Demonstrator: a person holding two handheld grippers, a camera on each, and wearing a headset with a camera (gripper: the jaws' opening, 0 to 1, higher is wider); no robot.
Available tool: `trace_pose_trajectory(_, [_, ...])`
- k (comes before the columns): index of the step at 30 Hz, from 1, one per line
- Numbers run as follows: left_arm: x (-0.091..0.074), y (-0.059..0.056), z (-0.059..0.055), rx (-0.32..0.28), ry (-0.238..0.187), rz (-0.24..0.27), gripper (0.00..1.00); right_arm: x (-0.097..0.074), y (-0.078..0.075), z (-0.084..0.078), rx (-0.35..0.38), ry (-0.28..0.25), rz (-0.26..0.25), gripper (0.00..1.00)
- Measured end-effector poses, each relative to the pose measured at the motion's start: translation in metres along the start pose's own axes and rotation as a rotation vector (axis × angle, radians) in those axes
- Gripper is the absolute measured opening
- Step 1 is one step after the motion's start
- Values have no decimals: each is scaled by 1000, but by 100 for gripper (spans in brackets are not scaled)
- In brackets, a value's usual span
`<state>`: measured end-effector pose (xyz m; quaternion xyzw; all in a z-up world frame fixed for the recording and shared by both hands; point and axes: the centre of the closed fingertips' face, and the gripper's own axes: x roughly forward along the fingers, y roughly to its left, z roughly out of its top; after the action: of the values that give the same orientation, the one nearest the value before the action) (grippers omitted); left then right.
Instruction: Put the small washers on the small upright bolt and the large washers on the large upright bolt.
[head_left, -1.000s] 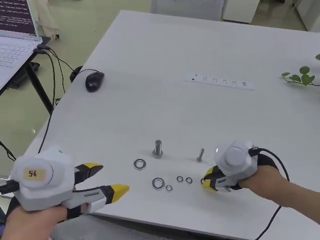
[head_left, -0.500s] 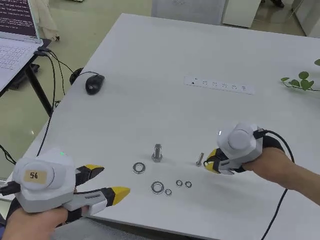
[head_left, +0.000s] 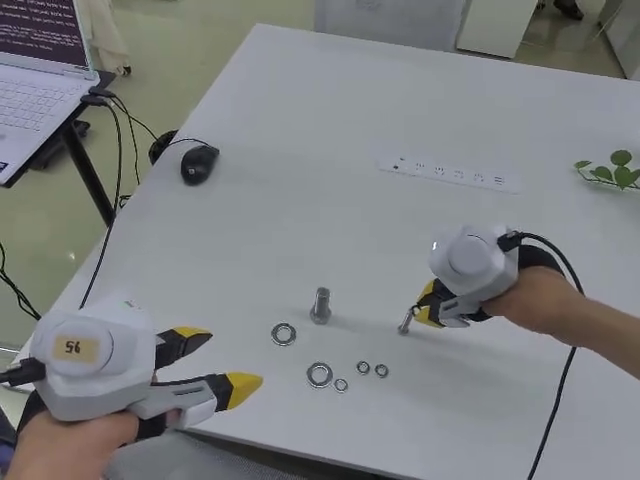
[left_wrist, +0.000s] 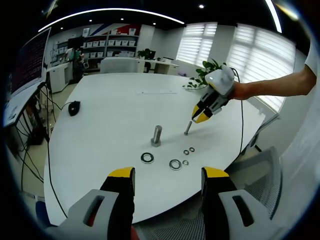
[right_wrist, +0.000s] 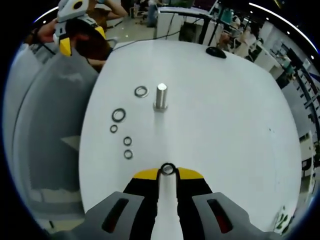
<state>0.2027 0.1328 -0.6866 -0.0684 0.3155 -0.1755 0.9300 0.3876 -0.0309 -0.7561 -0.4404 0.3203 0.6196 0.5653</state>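
The large bolt (head_left: 320, 305) stands upright mid-table, and the small bolt (head_left: 405, 322) is to its right. Two large washers (head_left: 283, 333) (head_left: 319, 375) and three small washers (head_left: 363, 367) lie flat in front of them. My right gripper (head_left: 425, 308) is shut on a small washer (right_wrist: 168, 169), with its tips at the top of the small bolt (left_wrist: 187, 128). The bolt itself is hidden behind the jaws in the right gripper view. My left gripper (head_left: 215, 362) hangs open and empty by the table's near edge, well left of the washers (left_wrist: 175, 164).
A black mouse (head_left: 199, 163) with its cable lies at the table's left side. A white power strip (head_left: 448, 173) lies further back. A laptop (head_left: 40, 70) stands on a stand off the left edge, and a plant (head_left: 610, 170) is at the far right.
My right gripper has risen from the table beside the small washers and moved back to the top of the small bolt, still shut. The left gripper has stayed in place.
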Motion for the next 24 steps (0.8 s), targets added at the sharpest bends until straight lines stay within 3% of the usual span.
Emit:
trace_pose_trajectory(9, [-1, 3, -1, -10, -2, 8, 52, 5, -2, -3, -13, 37, 13, 14])
trace_pose_trajectory(24, [0, 3, -1, -11, -2, 5, 53, 8, -3, -5, -18, 48, 24, 14])
